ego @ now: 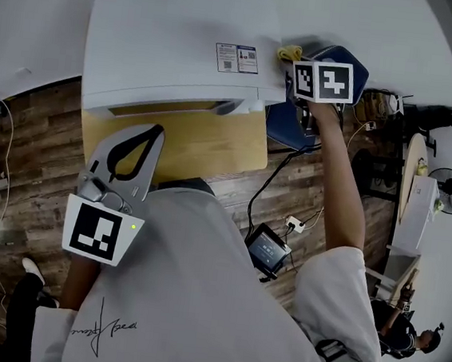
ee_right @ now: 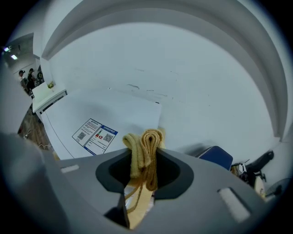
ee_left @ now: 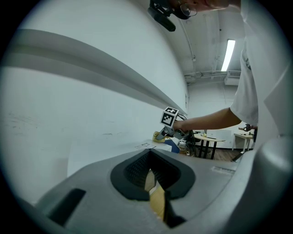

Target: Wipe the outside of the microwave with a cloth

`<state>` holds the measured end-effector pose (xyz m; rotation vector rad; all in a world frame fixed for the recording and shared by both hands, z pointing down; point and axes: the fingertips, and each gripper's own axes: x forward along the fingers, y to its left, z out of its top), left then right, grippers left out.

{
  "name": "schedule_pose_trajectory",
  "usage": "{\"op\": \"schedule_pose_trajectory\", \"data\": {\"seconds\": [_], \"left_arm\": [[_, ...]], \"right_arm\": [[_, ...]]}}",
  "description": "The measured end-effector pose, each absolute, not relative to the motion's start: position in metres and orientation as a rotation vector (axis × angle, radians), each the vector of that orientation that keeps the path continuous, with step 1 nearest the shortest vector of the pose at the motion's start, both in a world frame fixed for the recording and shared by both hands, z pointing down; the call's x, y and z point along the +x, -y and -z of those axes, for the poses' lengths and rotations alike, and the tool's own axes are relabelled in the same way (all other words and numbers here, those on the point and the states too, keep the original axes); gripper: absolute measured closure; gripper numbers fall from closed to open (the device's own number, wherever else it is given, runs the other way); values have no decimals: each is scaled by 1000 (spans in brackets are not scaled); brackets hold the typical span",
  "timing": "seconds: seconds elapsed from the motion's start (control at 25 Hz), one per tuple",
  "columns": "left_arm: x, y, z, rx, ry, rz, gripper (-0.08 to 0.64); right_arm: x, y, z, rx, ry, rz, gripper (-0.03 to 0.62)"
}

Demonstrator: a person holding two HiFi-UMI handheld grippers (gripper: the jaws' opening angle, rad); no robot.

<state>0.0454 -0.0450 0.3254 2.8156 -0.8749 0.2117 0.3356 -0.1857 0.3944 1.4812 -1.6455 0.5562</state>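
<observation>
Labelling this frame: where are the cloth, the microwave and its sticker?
cloth (ee_right: 146, 151): right gripper view, folded bundle between the jaws.
microwave (ego: 169, 34): head view, bare white top.
sticker (ego: 236, 58): head view, its middle.

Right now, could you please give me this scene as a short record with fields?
Microwave: white, on the wooden table, label on its top
Cloth: yellow, bunched, at the far right corner of the microwave's top; contact unclear
Right gripper: jaws shut on the cloth
Left gripper: jaws together, nothing between them, near the person's torso, apart from the microwave
</observation>
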Motion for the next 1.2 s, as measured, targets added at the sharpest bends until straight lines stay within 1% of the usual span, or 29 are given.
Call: {"op": "schedule_pose_trajectory", "data": {"seconds": [0.36,1.2], "left_arm": [[38,40,-329,2806,888,-219,568],[18,33,-330,2780,922,-198,568]], "right_arm": [[325,184,-396,1502,1621,-522,471],[267,187,-396,1400,1682,-485,471]]}}
